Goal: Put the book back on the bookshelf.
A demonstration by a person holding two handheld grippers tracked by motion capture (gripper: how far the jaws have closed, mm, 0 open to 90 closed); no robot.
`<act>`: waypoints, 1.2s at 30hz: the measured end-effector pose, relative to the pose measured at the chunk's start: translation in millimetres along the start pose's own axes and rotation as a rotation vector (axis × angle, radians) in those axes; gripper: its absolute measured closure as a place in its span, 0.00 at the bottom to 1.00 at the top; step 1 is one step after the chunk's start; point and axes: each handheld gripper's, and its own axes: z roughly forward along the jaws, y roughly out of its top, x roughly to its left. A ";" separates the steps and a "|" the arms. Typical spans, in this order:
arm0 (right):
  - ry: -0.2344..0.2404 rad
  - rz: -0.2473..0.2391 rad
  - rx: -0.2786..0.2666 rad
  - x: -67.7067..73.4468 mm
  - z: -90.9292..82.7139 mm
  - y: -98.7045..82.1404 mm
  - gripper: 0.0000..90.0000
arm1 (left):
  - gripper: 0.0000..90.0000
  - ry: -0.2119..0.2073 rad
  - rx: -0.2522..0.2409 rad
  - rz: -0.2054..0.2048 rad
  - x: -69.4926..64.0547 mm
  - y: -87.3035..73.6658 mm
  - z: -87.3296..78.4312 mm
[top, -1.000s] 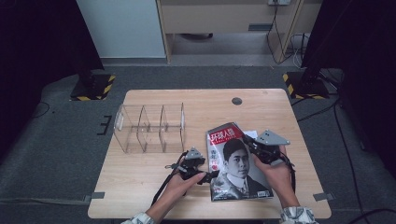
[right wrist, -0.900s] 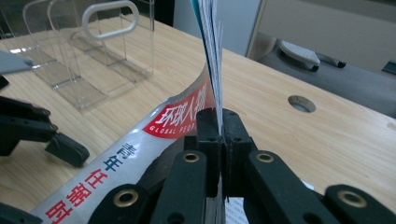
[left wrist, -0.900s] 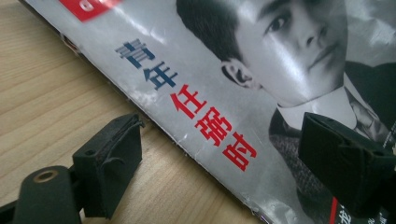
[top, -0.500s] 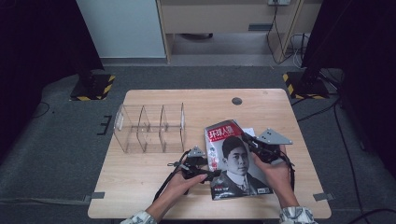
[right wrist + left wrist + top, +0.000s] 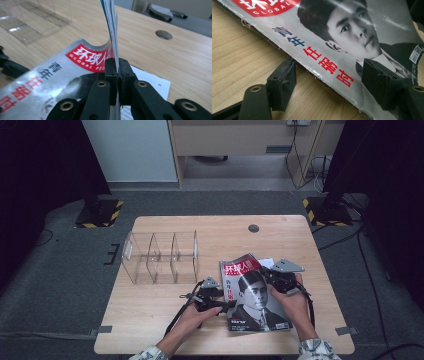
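Clear plastic organizer (image 5: 160, 256) on the left half of the wooden table (image 5: 165, 325), standing open at the top, with dividers making three compartments in a row; nothing seen inside any of them. Seen also in the right gripper view as transparent walls (image 5: 30, 22) at the far left.

One magazine (image 5: 252, 295) with a red title block and a portrait on the cover, lying on the right half of the table, near the organizer but apart from it. Right edge of the cover pinched and lifted, so pages stand up in a curve in the right gripper view (image 5: 111, 30). One white sheet (image 5: 150, 82) flat on the wood beside it, partly under the magazine.

Two grippers, one in each hand. Right gripper (image 5: 281, 276) clamped together on the magazine's right edge, jaws pressed tight on the pages (image 5: 117, 72). Left gripper (image 5: 215, 299) at the magazine's left edge, jaws apart and just now closing: one jaw over the bare wood, the other over the cover, the spine edge between them (image 5: 327, 82), pads not pressing yet.

One round hole (image 5: 253, 228) in the tabletop near the far edge. Light wood grain surface, grey carpet floor around, two stands with yellow-black striped bases (image 5: 97, 215) at left and right, pale cabinet wall behind, cables on the floor at the right.
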 end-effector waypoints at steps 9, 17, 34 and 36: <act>-0.077 0.080 0.113 -18.2 13.4 -19.0 0.57 | 0.33 0.005 0.000 0.005 -0.5 -0.1 0.2; -0.109 0.156 0.250 -33.4 20.9 -37.7 0.22 | 0.33 0.007 -0.001 0.003 -0.6 -0.1 0.2; -0.027 0.181 0.251 -31.6 14.6 -47.1 0.43 | 0.40 0.022 0.044 -0.045 2.6 13.5 6.2; -0.017 0.184 0.254 -29.6 12.9 -47.2 0.46 | 0.41 0.023 0.042 -0.052 4.5 14.4 6.7</act>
